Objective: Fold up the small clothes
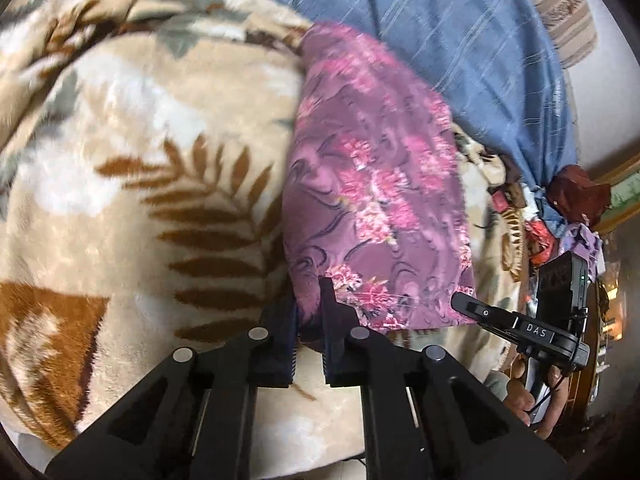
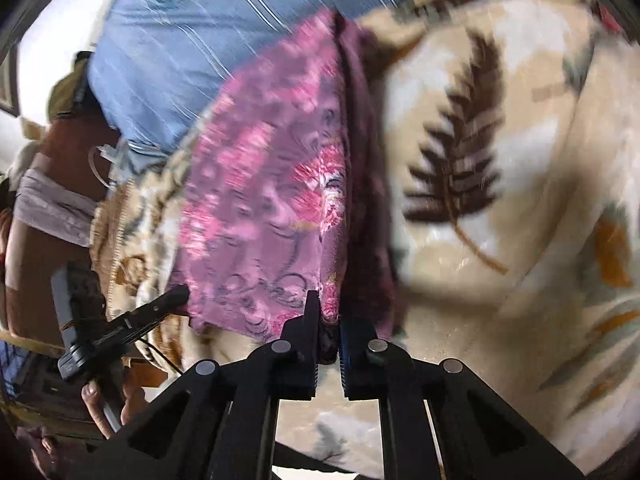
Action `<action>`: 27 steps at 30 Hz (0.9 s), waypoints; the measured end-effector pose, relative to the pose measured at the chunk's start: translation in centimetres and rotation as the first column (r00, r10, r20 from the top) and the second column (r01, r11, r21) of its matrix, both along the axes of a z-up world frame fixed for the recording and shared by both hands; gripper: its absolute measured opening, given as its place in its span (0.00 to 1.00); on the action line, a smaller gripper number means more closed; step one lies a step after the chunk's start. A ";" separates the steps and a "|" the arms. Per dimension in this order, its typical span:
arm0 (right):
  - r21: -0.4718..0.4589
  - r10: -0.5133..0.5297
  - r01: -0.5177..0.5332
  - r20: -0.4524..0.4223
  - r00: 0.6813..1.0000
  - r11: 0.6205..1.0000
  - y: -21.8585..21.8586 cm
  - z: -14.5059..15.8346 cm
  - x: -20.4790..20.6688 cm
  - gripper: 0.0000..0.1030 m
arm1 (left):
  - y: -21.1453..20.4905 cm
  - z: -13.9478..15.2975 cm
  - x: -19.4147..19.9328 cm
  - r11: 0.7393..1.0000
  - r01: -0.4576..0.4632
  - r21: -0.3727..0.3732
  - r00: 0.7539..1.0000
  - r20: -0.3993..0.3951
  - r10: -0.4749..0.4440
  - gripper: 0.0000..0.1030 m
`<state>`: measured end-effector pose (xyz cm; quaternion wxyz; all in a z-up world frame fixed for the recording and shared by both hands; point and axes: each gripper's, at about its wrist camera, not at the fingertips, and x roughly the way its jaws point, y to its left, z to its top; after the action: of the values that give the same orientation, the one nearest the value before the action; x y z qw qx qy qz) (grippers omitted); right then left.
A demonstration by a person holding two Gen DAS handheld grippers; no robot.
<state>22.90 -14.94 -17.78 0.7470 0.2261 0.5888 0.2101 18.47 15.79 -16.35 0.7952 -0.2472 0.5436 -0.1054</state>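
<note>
A small purple garment (image 1: 372, 184) with pink flowers lies stretched on a beige fleece blanket with brown leaf prints (image 1: 152, 184). My left gripper (image 1: 310, 312) is shut on its near left corner. In the left wrist view the right gripper (image 1: 464, 302) shows at the garment's near right corner. In the right wrist view the same garment (image 2: 264, 200) runs away from me, with a dark maroon edge on its right side. My right gripper (image 2: 329, 314) is shut on that near corner. The left gripper (image 2: 178, 294) shows at the far left corner, a hand holding it.
A blue striped cloth (image 1: 460, 40) lies beyond the garment, also seen as the blue cloth (image 2: 192, 48). A heap of mixed clothes (image 1: 560, 216) sits at the blanket's right edge. The blanket (image 2: 500, 160) spreads wide to the right.
</note>
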 end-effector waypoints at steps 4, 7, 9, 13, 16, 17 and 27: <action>-0.017 -0.013 0.013 0.002 1.000 1.000 0.2 -1.0 0.4 0.08 | -0.6 -0.2 0.0 0.998 -0.013 0.059 1.000 0.008 0.012 0.14; -0.042 -0.006 0.006 0.004 1.000 0.999 0.2 -0.5 -0.3 0.15 | -1.8 0.2 -0.6 0.980 -0.034 0.196 0.999 -0.004 0.036 0.33; -0.092 0.004 -0.002 0.017 1.000 0.996 0.7 1.0 -1.3 0.32 | -2.6 1.3 -1.8 0.970 -0.023 0.244 1.000 0.012 0.021 0.38; -0.178 0.034 -0.020 0.074 0.997 0.984 1.2 4.9 -4.9 0.60 | -4.0 3.7 -4.8 0.955 -0.002 0.298 0.999 0.037 -0.009 0.58; -0.230 0.073 -0.048 0.101 0.992 0.972 1.5 7.6 -7.6 0.64 | -5.0 5.8 -7.3 0.927 0.001 0.376 0.998 0.063 -0.027 0.66; -0.250 0.077 -0.046 0.115 0.990 0.967 1.5 8.5 -8.5 0.65 | -5.5 6.6 -8.2 0.901 -0.004 0.435 0.997 0.069 -0.029 0.67; -0.359 0.084 -0.007 0.199 0.976 0.933 0.8 12.7 -15.2 0.73 | -7.5 12.1 -13.8 0.810 -0.037 0.586 0.990 0.130 -0.049 0.72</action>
<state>7.71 -14.13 -5.04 0.8286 0.0496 0.5398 0.1401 4.69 8.31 -4.28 0.8680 0.0198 0.4938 0.0481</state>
